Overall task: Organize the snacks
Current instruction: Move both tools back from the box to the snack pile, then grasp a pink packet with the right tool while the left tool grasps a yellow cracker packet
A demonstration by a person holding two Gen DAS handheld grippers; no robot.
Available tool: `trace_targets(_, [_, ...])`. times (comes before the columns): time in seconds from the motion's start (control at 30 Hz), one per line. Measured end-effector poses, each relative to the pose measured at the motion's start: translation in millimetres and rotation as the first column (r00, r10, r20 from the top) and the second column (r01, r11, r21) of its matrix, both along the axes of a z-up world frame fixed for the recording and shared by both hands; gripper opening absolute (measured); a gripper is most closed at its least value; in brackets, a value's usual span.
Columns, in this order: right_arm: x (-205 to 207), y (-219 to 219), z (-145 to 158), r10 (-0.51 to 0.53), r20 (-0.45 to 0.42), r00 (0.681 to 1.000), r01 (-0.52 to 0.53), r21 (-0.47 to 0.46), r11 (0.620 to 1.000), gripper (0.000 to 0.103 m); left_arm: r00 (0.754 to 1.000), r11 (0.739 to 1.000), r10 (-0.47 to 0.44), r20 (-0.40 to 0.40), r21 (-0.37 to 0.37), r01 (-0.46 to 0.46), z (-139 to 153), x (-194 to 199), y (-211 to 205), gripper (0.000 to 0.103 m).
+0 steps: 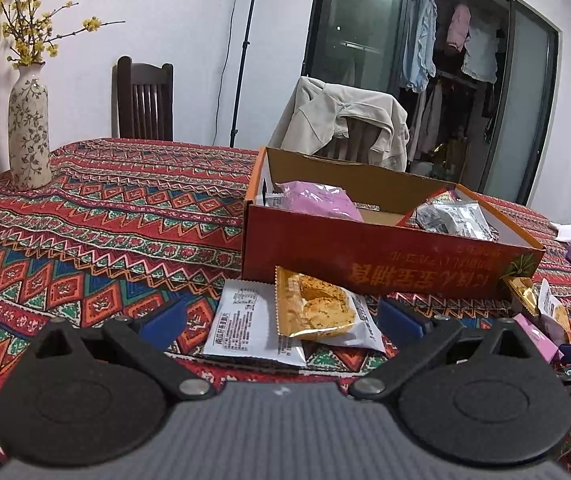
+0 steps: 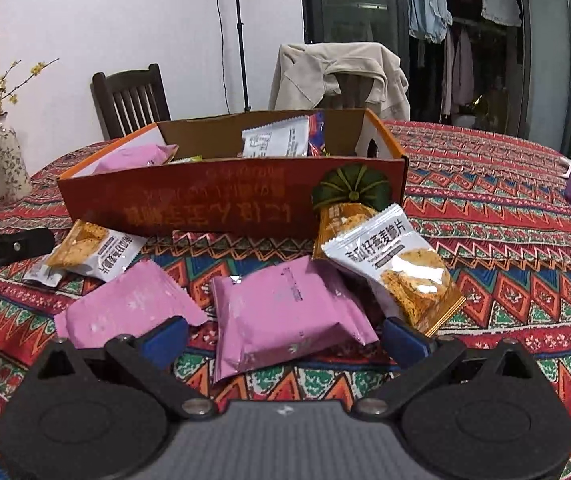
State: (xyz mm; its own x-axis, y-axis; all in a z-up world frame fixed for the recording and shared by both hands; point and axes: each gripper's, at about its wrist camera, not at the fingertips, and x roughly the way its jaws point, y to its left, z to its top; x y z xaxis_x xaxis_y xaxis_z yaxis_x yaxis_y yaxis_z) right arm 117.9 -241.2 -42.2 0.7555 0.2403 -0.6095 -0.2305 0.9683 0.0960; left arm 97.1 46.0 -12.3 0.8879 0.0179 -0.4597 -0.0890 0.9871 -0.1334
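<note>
Box: the open red-and-orange cardboard box (image 2: 221,204) sits mid-table on the patterned red tablecloth (image 1: 105,216), top open for loading; a pink packet (image 1: 317,200) and grey-white sachets (image 1: 453,220) are already inside.
Left target: a clear-fronted cracker packet (image 1: 317,308) lies across a white sachet (image 1: 249,320), right against the box's near wall, just ahead of the fingers.
Left gripper (image 1: 281,320): blue pads wide apart, holding nothing, low over the cloth and aimed straight at that pair. Looks lined up to pick!
Right target: a puffy pink wrapper (image 2: 285,312) lies flat on the cloth between the spread pads; a second pink packet (image 2: 129,304) lies just left, a white-and-orange cracker packet (image 2: 405,264) leans at the right.
Right gripper (image 2: 285,340): fingers parted and empty, bracketing the middle pink wrapper, level with the table.
Progress: judging by the loose packets, sorting is partway.
Risk: soft wrappers may slip or crumple under a pinch.
</note>
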Motion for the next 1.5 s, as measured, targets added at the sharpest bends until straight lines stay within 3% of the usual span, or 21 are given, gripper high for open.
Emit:
trace_targets(0.43, [3,1,0,0.011,-0.014,1.0,-0.011,0.004,1.0,0.103,0.999,1.0,-0.026,-0.025,-0.007,0.026,-2,4,-3,0.103])
trace_targets(0.63, [8,13,0,0.026,-0.031,0.999,-0.029,-0.074,0.997,0.103,0.999,0.999,-0.03,-0.022,-0.013,0.03,-2,3,-3,0.103])
trace_targets(0.77, [19,19,4,0.007,0.01,1.0,-0.006,-0.131,0.991,0.103,0.999,0.999,-0.033,-0.023,-0.014,0.032,-2,3,-3,0.103])
trace_targets(0.83, [25,18,1,0.031,-0.019,0.999,-0.033,-0.113,0.993,0.098,0.999,0.999,-0.034,-0.023,-0.015,0.033,-2,3,-3,0.103])
trace_targets(0.87, [26,14,1,0.042,-0.027,0.999,-0.044,-0.077,0.996,0.09,0.999,0.999,-0.034,-0.023,-0.015,0.033,-2,3,-3,0.103])
trace_targets(0.9, [25,12,2,0.041,-0.02,0.999,-0.042,-0.067,0.997,0.081,0.999,0.999,-0.034,-0.024,-0.014,0.034,-2,3,-3,0.103])
trace_targets(1.0, [21,8,5,0.034,-0.002,0.999,-0.034,-0.048,0.998,0.07,0.999,0.999,-0.035,-0.025,-0.012,0.035,-3,3,-4,0.103])
trace_targets(1.1, [15,2,8,0.031,0.031,0.999,-0.03,-0.011,0.999,0.068,0.999,0.999,-0.034,-0.017,-0.011,0.033,-2,2,-4,0.103])
trace_targets(1.3, [-9,-8,20,0.006,0.188,0.982,-0.013,0.038,0.999,0.068,1.0,1.0,-0.025,-0.001,0.014,0.025,0,-1,-8,0.103])
trace_targets(1.5, [-15,-12,24,0.005,0.225,0.974,-0.02,0.065,0.998,0.068,0.999,0.996,-0.044,0.011,0.077,0.043,11,-6,-23,0.103])
